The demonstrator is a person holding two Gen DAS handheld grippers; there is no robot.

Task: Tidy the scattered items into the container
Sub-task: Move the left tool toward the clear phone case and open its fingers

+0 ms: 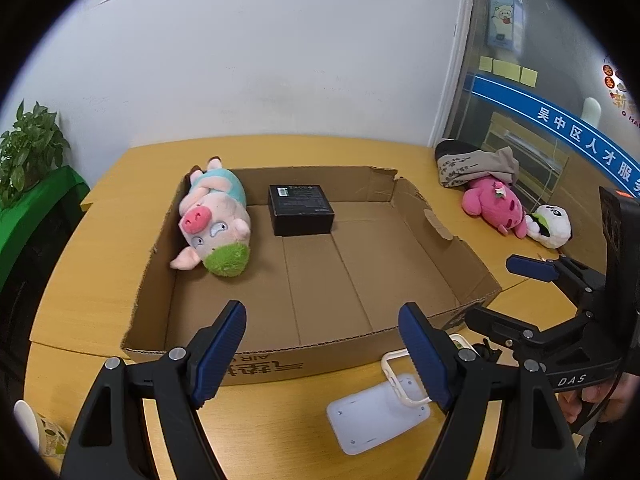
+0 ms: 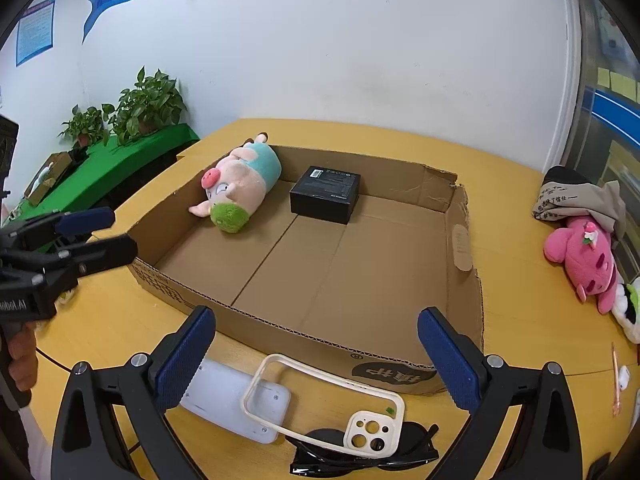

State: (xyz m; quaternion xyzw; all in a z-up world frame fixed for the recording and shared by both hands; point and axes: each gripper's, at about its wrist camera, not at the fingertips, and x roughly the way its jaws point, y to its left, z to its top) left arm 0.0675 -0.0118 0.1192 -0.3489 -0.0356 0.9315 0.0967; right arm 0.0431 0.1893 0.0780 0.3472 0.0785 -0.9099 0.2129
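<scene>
A shallow cardboard box (image 1: 436, 224) (image 2: 460, 240) lies on the yellow table and holds a plush pig (image 1: 216, 220) (image 2: 240, 184) and a small black box (image 1: 300, 208) (image 2: 326, 192). In front of it lie a white flat device (image 1: 372, 416) (image 2: 228, 400), a cream phone case (image 2: 320, 400) (image 1: 400, 376) and black sunglasses (image 2: 360, 452). My left gripper (image 1: 322, 354) is open above the box's near wall. My right gripper (image 2: 316, 360) is open above the phone case. It also shows in the left wrist view (image 1: 532, 268).
A pink plush (image 1: 496, 204) (image 2: 584, 260), a white plush (image 1: 552, 220) and a folded grey cloth (image 1: 472, 164) (image 2: 576, 196) lie at the table's right. Potted plants (image 2: 140, 108) stand on a green shelf at left. A thin stick (image 2: 616, 380) lies near the right edge.
</scene>
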